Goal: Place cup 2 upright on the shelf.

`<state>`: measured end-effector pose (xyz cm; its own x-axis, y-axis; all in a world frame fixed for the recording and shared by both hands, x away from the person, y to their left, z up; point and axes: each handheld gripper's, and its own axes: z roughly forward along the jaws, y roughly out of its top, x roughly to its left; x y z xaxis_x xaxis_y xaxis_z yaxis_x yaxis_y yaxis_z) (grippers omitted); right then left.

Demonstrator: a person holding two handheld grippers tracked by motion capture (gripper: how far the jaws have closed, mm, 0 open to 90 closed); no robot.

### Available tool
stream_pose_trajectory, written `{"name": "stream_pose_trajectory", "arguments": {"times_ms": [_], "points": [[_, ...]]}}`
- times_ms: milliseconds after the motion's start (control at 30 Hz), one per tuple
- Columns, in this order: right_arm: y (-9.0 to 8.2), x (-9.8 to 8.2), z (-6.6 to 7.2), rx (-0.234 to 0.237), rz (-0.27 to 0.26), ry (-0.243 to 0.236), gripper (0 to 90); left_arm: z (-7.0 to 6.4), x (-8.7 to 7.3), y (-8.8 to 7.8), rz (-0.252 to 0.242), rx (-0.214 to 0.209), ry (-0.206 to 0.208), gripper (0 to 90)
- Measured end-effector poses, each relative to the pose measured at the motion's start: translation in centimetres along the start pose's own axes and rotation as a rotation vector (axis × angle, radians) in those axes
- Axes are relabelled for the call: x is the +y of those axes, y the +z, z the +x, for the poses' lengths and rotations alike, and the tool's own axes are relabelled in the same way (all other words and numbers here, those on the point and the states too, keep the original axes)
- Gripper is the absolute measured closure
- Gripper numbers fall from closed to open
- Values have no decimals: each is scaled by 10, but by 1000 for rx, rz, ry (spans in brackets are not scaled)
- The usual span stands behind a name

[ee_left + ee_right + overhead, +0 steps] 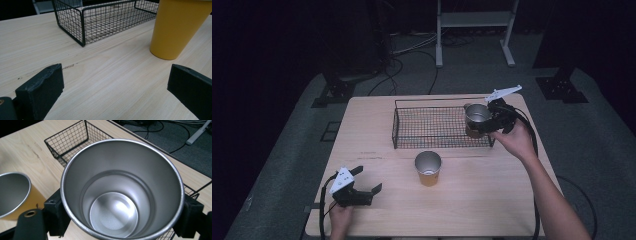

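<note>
Two metal-lined cups are in play. One yellow cup (428,170) (178,27) (12,192) stands upright on the table in front of the black wire basket (432,127). My right gripper (480,128) (122,217) is shut on the other cup (476,114) (120,195), holding it upright over the basket's right end, its jaws pressing on both sides. My left gripper (370,181) (115,85) rests open near the table's front left, nothing between its jaws, pointing toward the standing cup.
The wire basket (100,22) (75,137) looks empty and sits at the back centre of the wooden table (377,125). Beyond the table's far edge are cables (412,50) and a white stand (474,30) on the floor.
</note>
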<state>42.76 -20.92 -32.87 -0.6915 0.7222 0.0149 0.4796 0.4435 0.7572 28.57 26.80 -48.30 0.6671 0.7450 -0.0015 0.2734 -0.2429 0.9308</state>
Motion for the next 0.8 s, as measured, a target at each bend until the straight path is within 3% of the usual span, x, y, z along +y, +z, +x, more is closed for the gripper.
{"name": "stream_pose_trajectory", "arguments": {"times_ms": [800], "points": [[36, 36, -10, -17, 18, 23, 179, 1, 0, 0, -4, -1, -4, 0]]}}
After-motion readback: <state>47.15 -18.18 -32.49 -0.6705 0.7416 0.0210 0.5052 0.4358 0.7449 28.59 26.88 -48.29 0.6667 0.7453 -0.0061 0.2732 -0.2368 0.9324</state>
